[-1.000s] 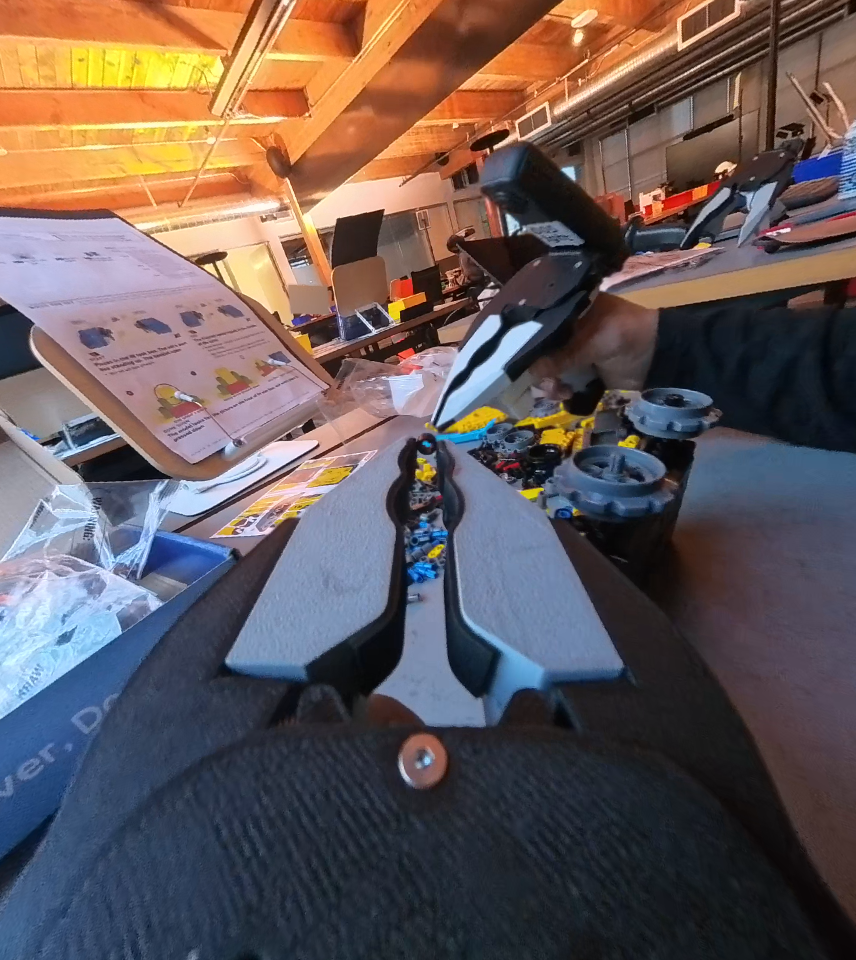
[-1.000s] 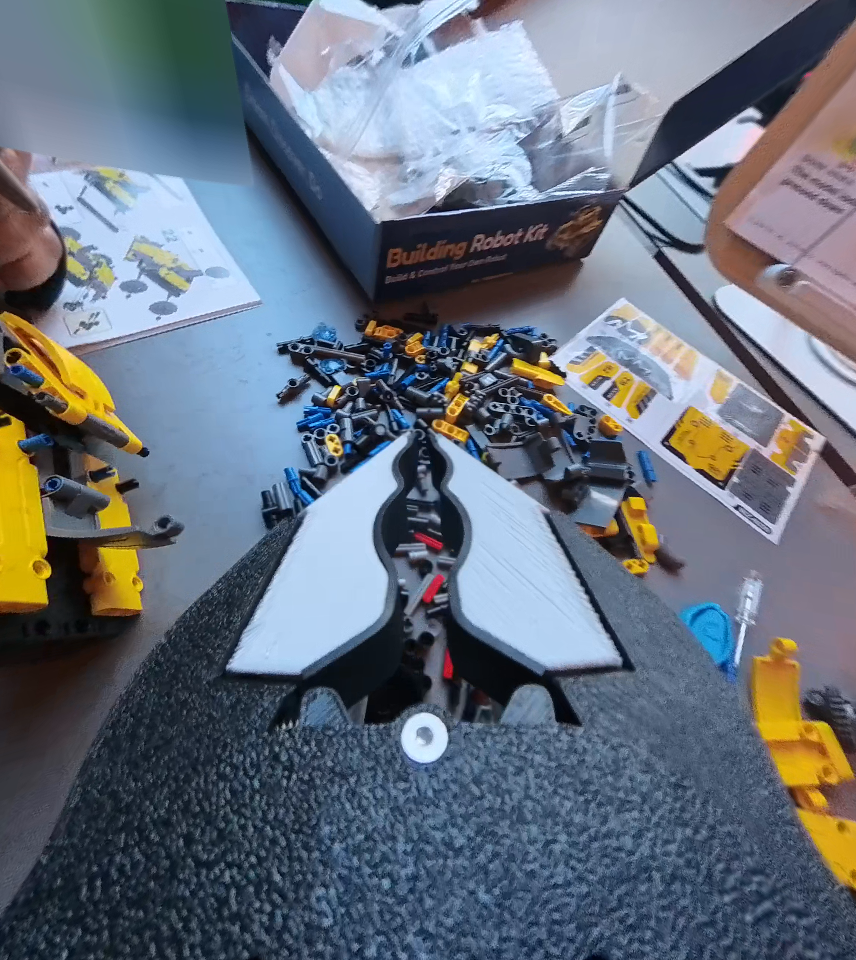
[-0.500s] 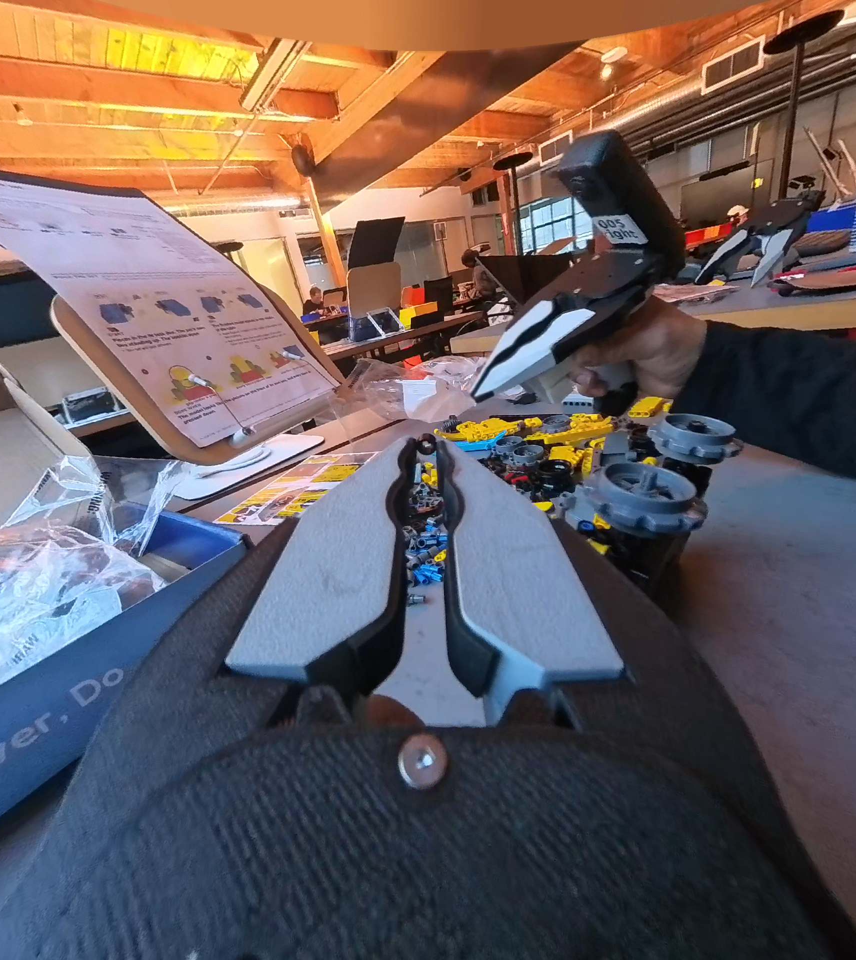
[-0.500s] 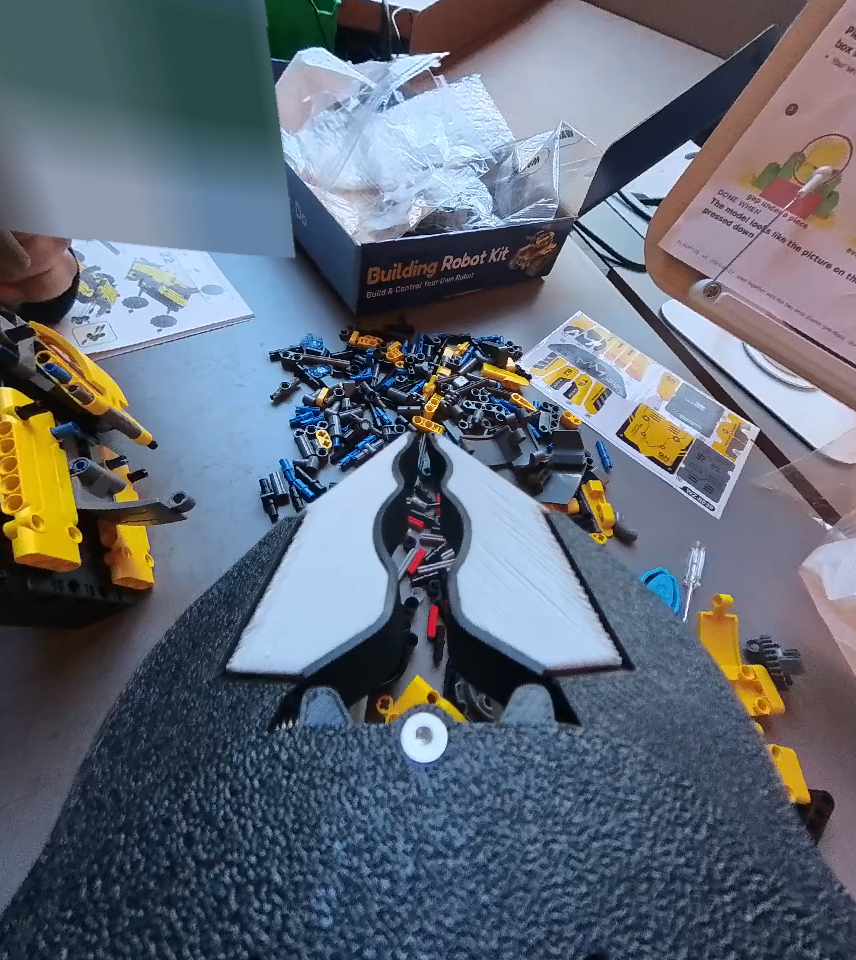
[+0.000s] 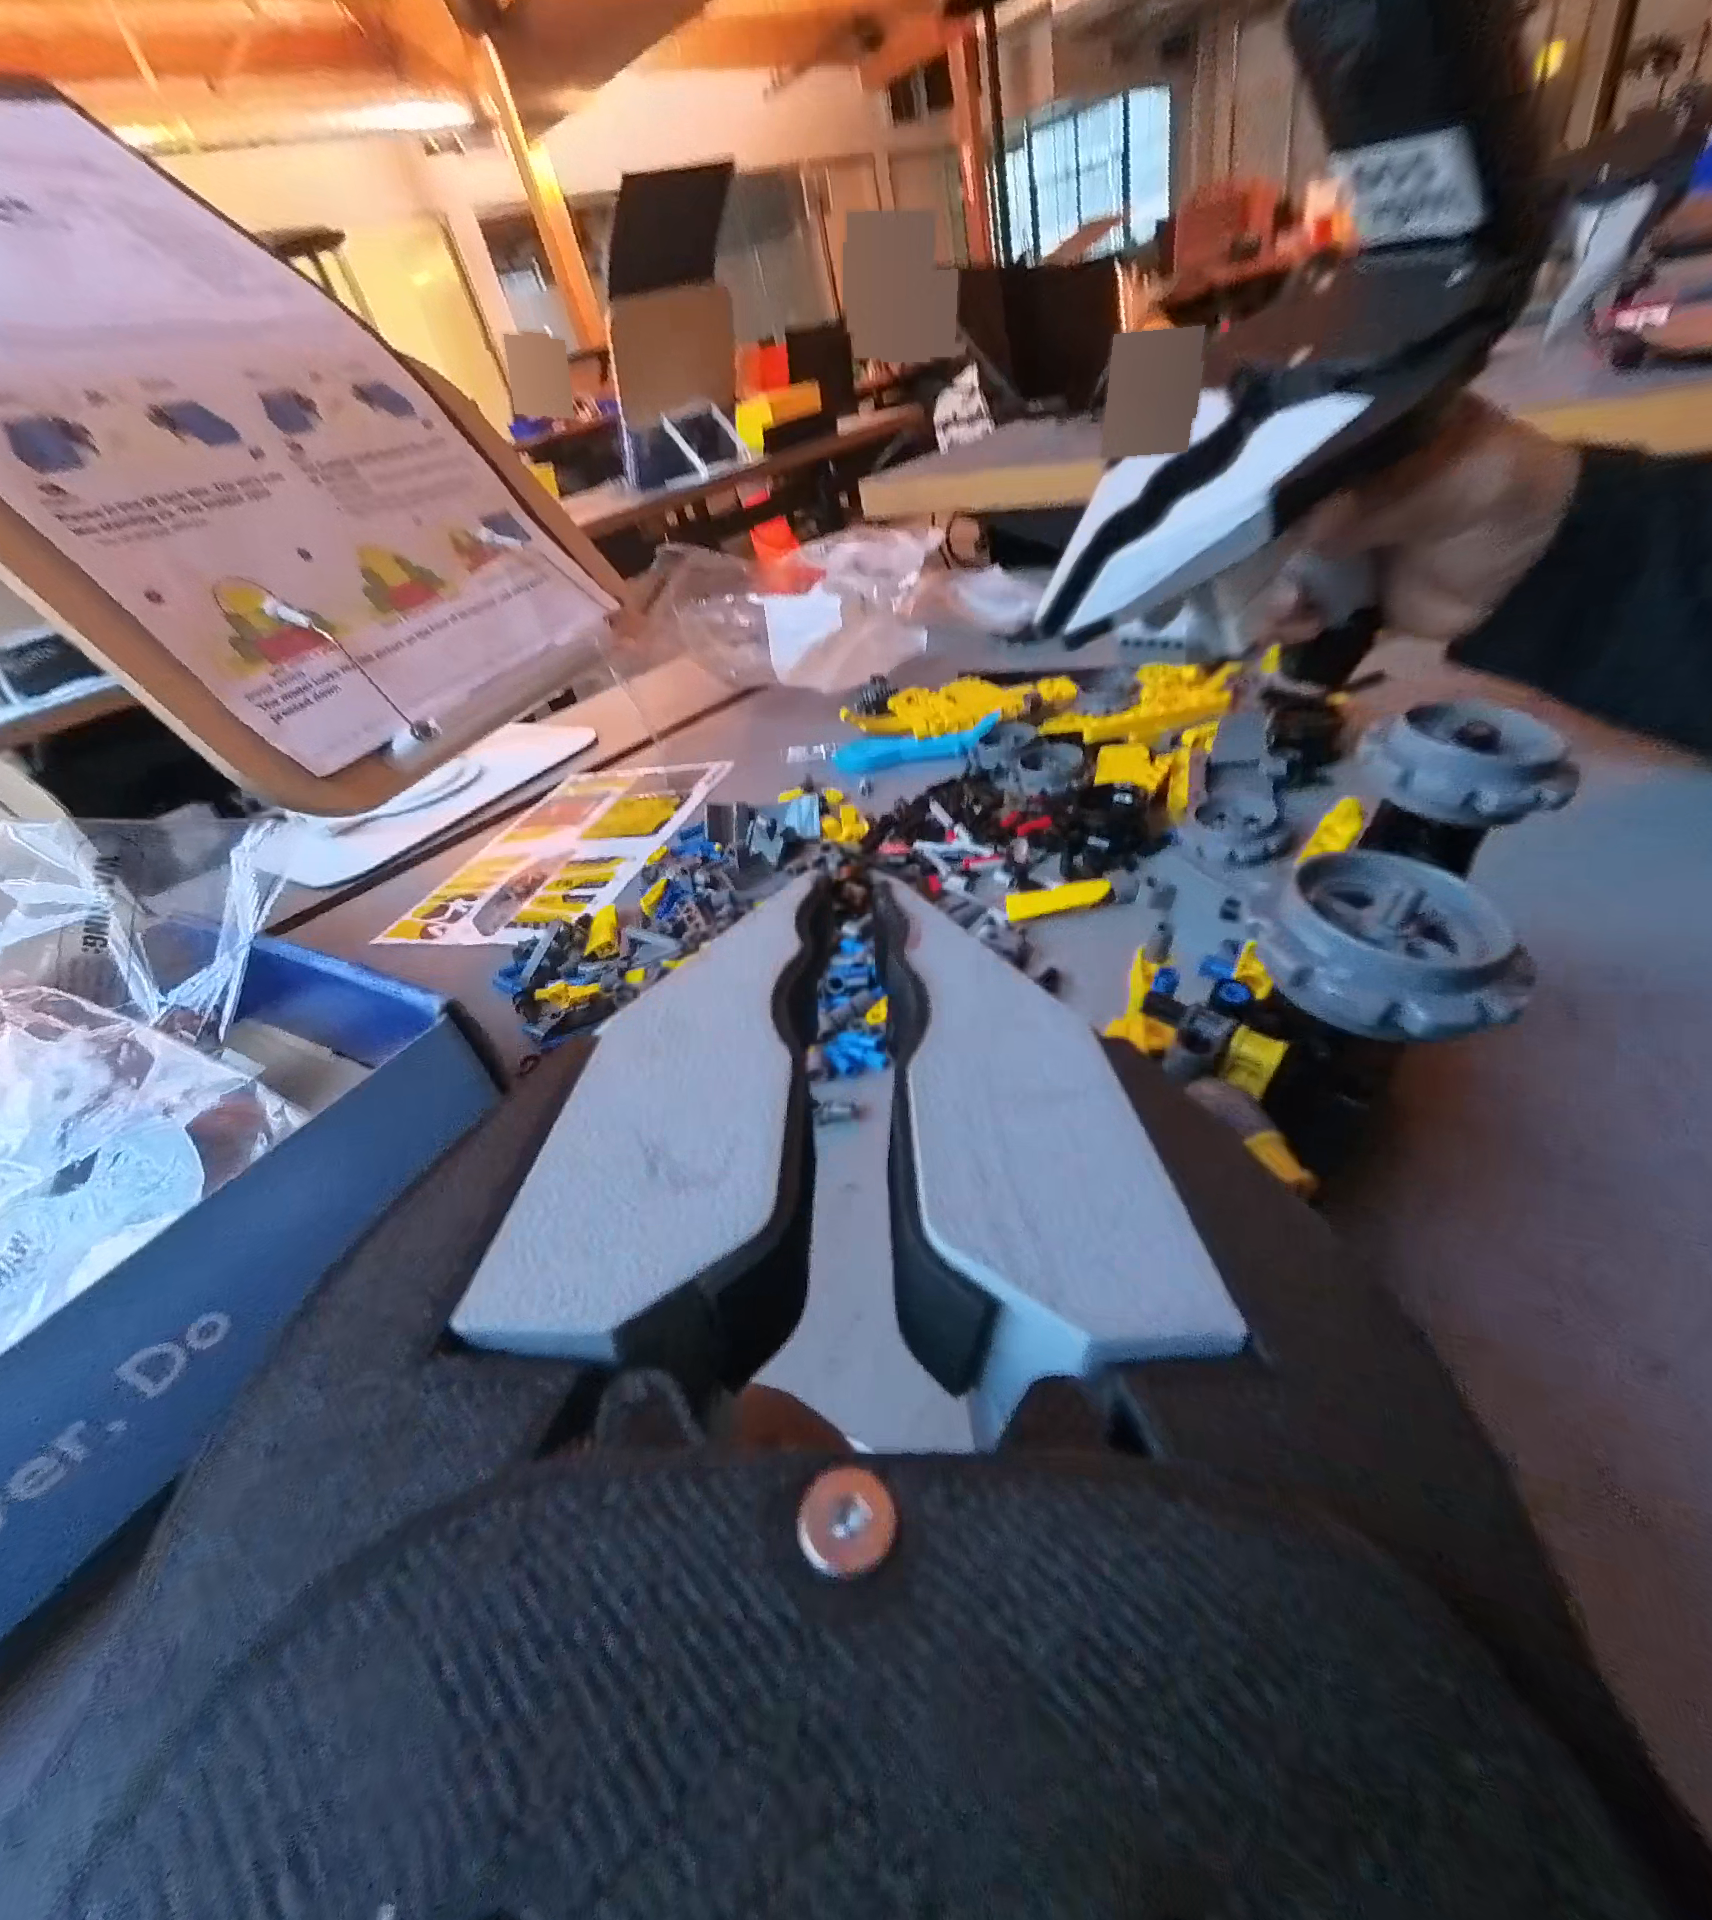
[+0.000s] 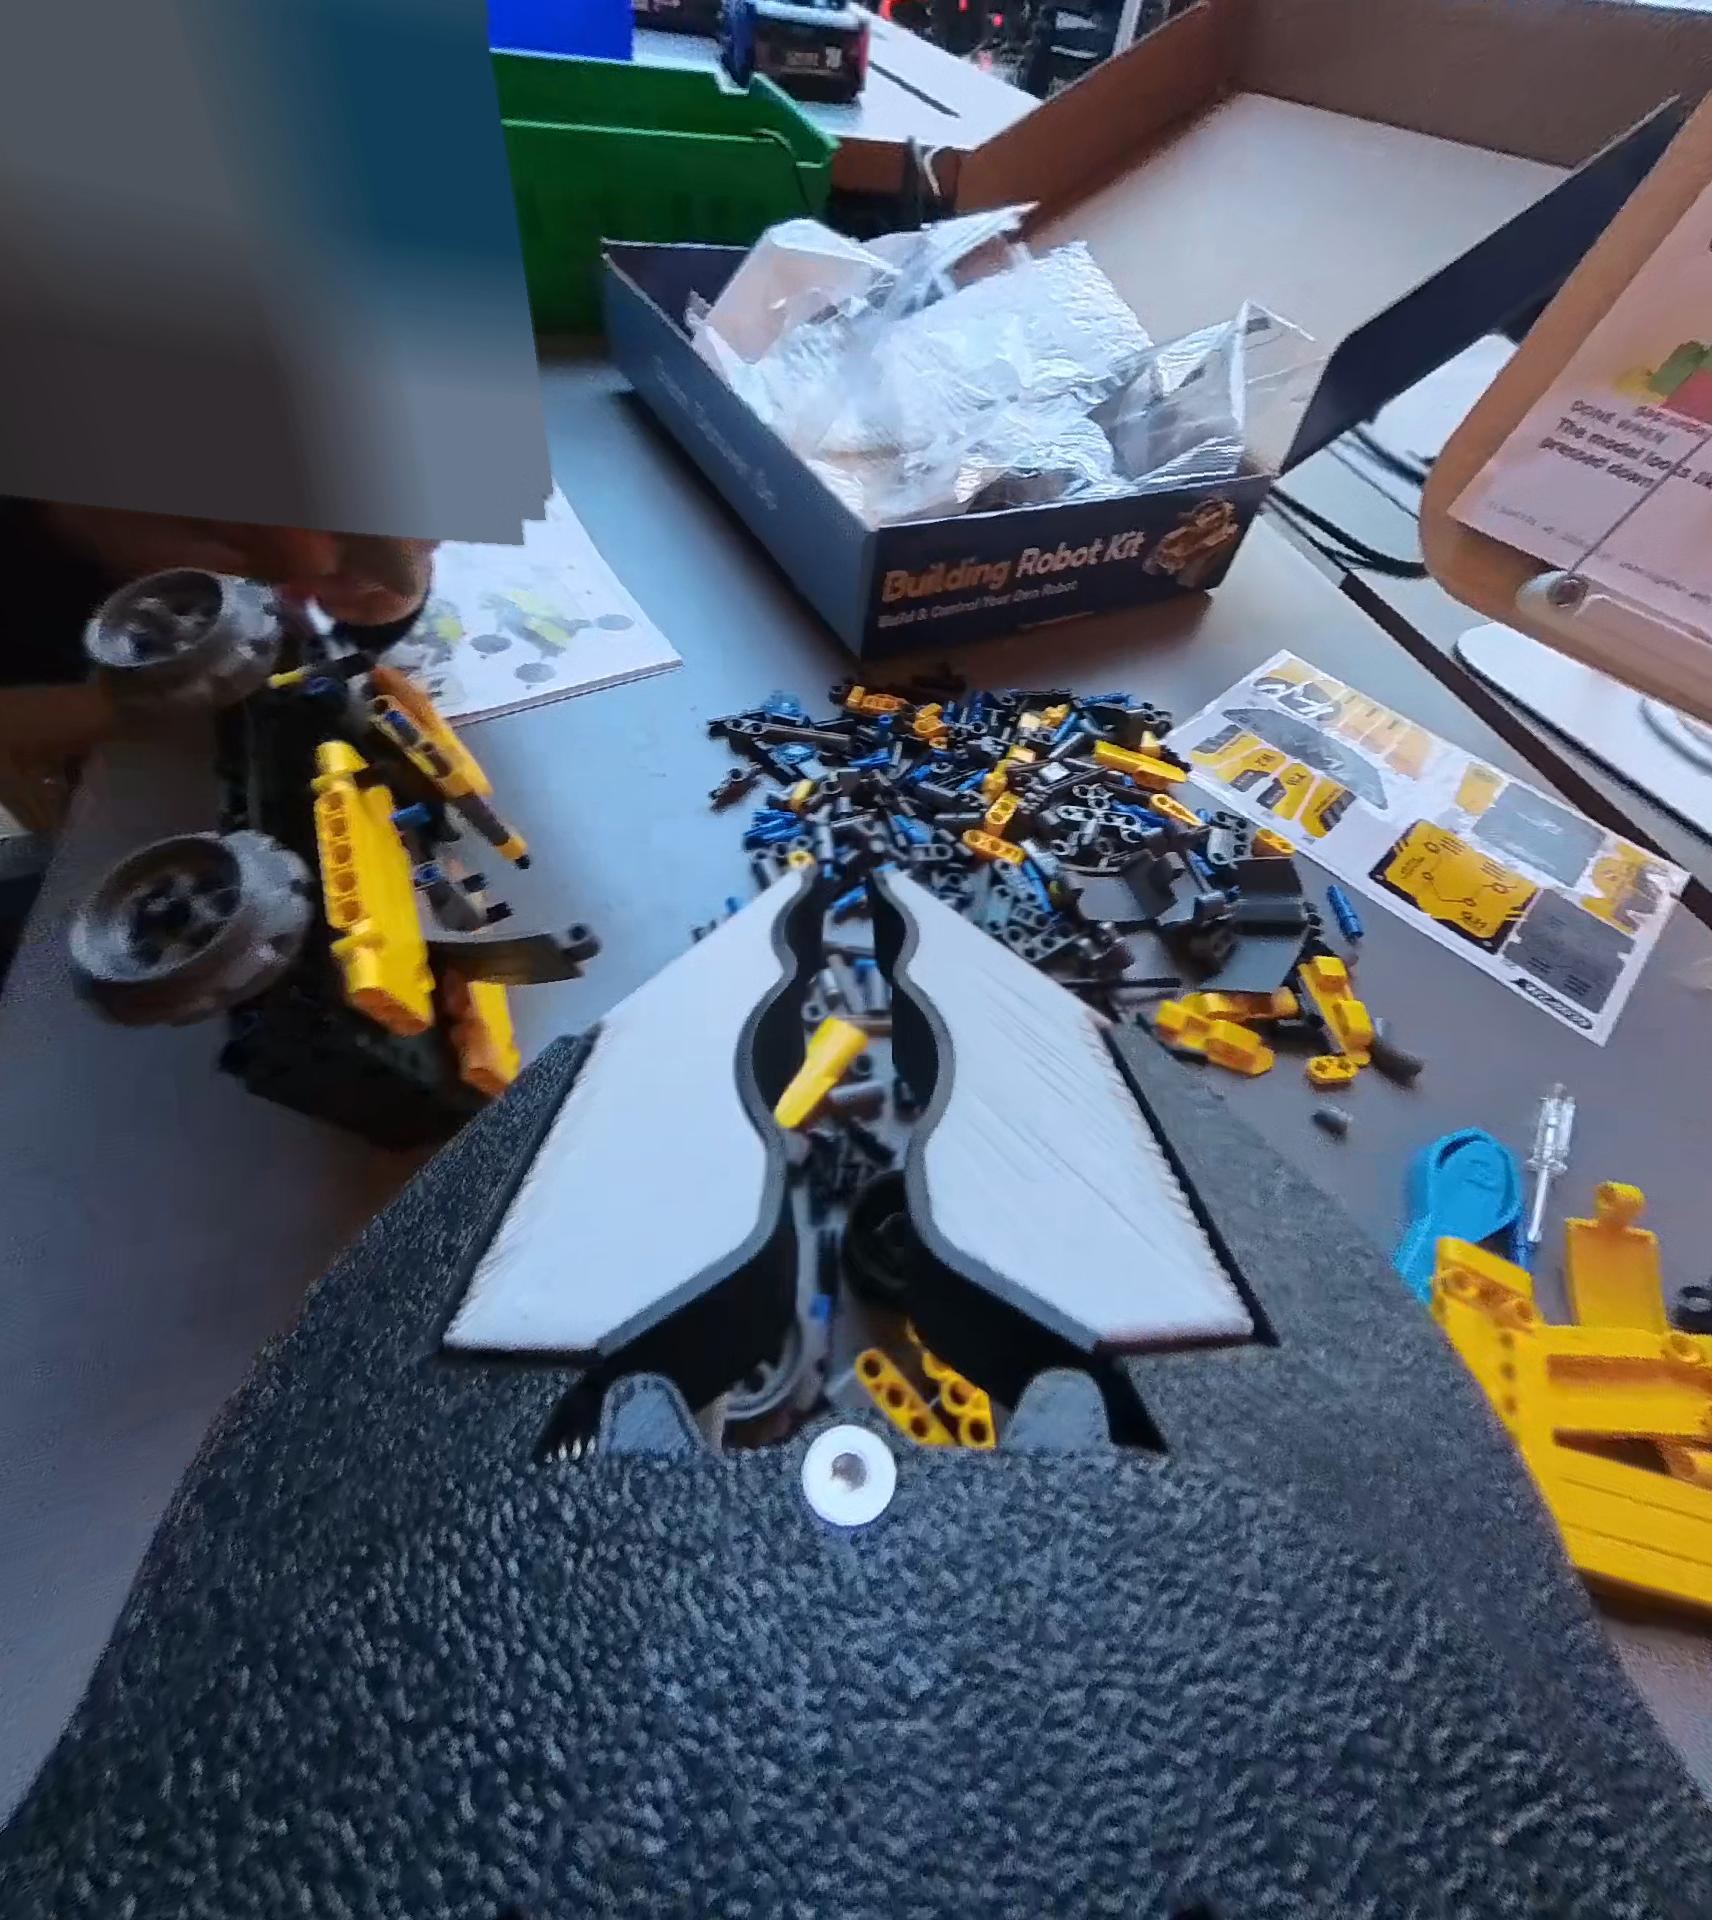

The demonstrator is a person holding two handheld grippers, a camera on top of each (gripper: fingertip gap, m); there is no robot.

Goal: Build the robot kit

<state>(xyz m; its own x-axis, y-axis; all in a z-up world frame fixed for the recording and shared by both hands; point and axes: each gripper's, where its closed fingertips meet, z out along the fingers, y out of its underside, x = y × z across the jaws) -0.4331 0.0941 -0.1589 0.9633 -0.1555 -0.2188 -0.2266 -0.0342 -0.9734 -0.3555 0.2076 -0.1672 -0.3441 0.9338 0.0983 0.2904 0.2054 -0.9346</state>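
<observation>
Left claw [image 5: 847, 894]: clenched, tips together, low over the table [image 5: 1558, 1247]. At the very tips a small dark speck; cannot tell if a pinched piece or only part of the heap behind. Just beyond the tips, at 12 o'clock, the pile of small pieces [image 5: 987, 821], black, blue and yellow. At 2 o'clock, near, the half-built vehicle [image 5: 1236, 1049] with two grey wheels turned upward. At 11 o'clock a sticker sheet [image 5: 561, 862], flat. At 8 o'clock the blue box [image 5: 208, 1299], full of clear bags [image 5: 31, 1091]. At 10 o'clock a tilted board [image 5: 208, 468] with a printed page.

Right claw [image 6: 841, 883]: also clenched, tips nearly touching, nothing between them, raised above the near edge of the same pile, held by a hand [image 5: 1434, 540]. In the right wrist view, vehicle at 9 o'clock, well apart from the tips, long axis about from 12 to 6, wheels on the 9 o'clock side. At 4 o'clock a blue tool [image 6: 1465, 1195], a small clear screwdriver [image 6: 1548, 1153] beside it, and yellow panels [image 6: 1610, 1403]. At 11 o'clock a booklet [image 6: 540, 623], lying flat.
</observation>
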